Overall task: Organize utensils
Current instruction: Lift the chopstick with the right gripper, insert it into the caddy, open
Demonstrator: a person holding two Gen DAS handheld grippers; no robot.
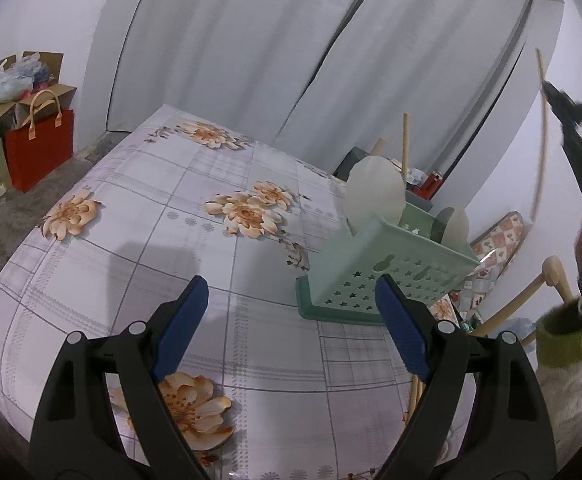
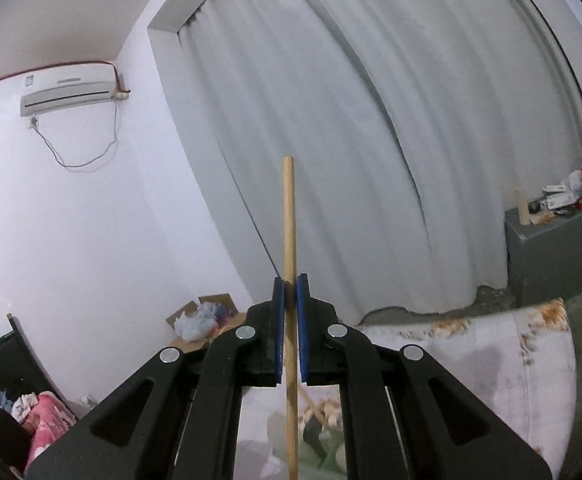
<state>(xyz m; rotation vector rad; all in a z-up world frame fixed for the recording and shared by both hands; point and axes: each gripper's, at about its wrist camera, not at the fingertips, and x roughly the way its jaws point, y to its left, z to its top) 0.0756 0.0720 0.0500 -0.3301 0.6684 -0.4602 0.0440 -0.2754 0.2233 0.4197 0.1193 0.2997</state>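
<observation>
My right gripper (image 2: 290,286) is shut on a thin wooden utensil handle (image 2: 289,216) that stands upright, raised high against the curtain. In the left wrist view that gripper (image 1: 547,90) shows at the right edge, with the wooden handle (image 1: 543,136) running through it. A pale green utensil caddy (image 1: 391,268) with star cut-outs stands on the floral tablecloth (image 1: 171,240); white round spatula heads (image 1: 375,196) and a wooden stick (image 1: 405,140) rise out of it. My left gripper (image 1: 287,300) hovers open in front of the caddy, nothing between its blue pads (image 1: 179,332).
More wooden handles (image 1: 507,312) lie past the table's right edge, beside a person's green and white sleeve (image 1: 571,344). A red bag (image 1: 39,152) and cardboard boxes (image 1: 19,80) stand on the floor at left. A grey ledge (image 2: 555,252) holds bottles by the curtain.
</observation>
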